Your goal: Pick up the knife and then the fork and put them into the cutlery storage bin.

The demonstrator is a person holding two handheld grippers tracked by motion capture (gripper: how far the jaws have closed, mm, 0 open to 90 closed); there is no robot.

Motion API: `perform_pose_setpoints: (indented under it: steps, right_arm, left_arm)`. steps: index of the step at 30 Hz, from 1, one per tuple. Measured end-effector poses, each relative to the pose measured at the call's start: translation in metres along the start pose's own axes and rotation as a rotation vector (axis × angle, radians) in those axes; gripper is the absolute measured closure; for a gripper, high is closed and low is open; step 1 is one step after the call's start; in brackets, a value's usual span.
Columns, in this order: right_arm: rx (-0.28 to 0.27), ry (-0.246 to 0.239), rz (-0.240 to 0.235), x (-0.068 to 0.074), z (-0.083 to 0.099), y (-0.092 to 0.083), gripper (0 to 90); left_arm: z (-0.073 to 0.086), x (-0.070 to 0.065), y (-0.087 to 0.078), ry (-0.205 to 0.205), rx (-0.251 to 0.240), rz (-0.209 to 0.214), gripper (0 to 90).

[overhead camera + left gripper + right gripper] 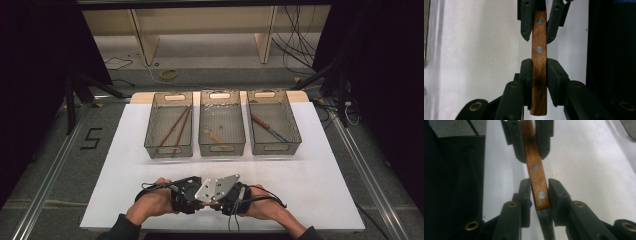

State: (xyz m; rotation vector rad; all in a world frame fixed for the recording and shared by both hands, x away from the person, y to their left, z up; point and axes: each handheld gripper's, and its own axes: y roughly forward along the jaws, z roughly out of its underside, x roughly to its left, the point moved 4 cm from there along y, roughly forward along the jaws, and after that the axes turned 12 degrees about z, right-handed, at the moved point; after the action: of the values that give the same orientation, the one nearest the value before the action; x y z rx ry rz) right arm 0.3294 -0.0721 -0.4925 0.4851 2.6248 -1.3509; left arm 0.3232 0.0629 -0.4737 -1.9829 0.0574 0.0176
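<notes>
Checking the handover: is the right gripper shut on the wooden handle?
Shut: right gripper presses both sides of the wooden handle.

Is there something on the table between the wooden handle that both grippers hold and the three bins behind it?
Nothing visible does. The wooden handle sits between the left gripper and right gripper, and bare white table lies up to the three bins.

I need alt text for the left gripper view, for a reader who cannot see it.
A wooden handle with two metal rivets is clamped between the left gripper's black jaws. The right gripper holds the handle's far end from above, over a white table.
</notes>
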Motion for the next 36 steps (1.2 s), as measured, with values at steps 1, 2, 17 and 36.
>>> perform_pose_setpoints:
  steps: [1, 2, 17, 36]
  right_arm:
    - [0.000, -0.013, 0.000, 0.002, 0.000, -0.001, 76.3]
    - [-0.001, -0.020, -0.004, 0.003, -0.001, -0.001, 77.0]
    - [0.000, 0.051, 0.017, -0.007, 0.002, -0.004, 78.0]
    - [-0.009, 0.215, 0.141, -0.047, 0.020, -0.021, 77.9]
  left_arm:
    - [0.000, 0.000, 0.000, -0.009, -0.009, 0.002, 74.0]
    - [0.000, -0.001, 0.000, -0.006, -0.004, 0.000, 73.4]
    - [0.004, 0.014, -0.016, -0.125, -0.149, -0.082, 43.8]
    - [0.037, 0.037, -0.033, -0.387, -0.541, -0.201, 26.0]
